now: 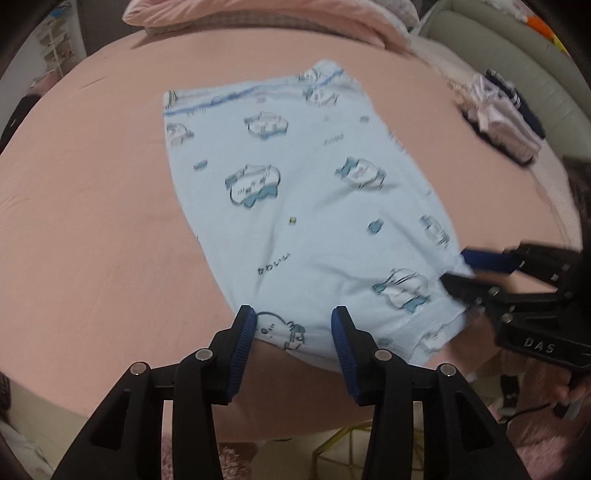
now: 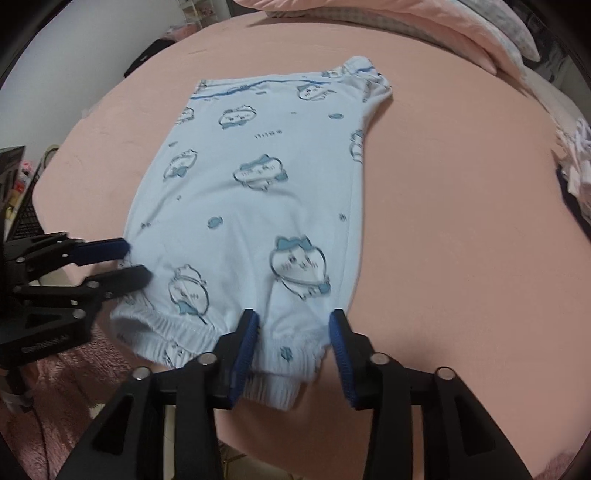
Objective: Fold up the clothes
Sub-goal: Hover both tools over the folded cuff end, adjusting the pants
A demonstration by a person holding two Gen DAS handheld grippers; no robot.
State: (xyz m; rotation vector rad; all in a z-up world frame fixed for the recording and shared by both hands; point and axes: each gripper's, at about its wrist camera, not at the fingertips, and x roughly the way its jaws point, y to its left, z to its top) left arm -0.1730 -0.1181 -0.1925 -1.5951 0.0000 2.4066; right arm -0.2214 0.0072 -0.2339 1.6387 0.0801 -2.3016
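left wrist view: the left gripper (image 1: 293, 319) hangs steeply downward over the near edge of the pink bed (image 1: 92, 221), its blue pads apart with nothing pressed between them; the elastic waistband end of the light blue printed shorts (image 1: 295, 184) lies just under and between the tips. off to its right, the right gripper (image 1: 463, 271) reaches in at the other corner of the same waistband, jaws also parted. beyond the tips the garment runs away flat toward its blue-striped far hem, and further off to the right sits a small pile of folded clothes (image 1: 506, 118), with pink bedding (image 1: 258, 18) at the far end.

in the right wrist view the right gripper (image 2: 293, 321) straddles the gathered waistband (image 2: 177, 332) with open pads, and the left gripper (image 2: 127, 264) shows at its left, side-on, touching the cloth edge or just beside it.

judgement: the garment looks laid out and released, ready for the next fold. to do it well, each claw should bite the waistband corner through both layers, close fully before lifting, then carry both corners together toward the far hem, keeping them level so the edges meet square. both hands tilt sharply down, roughly parallel.
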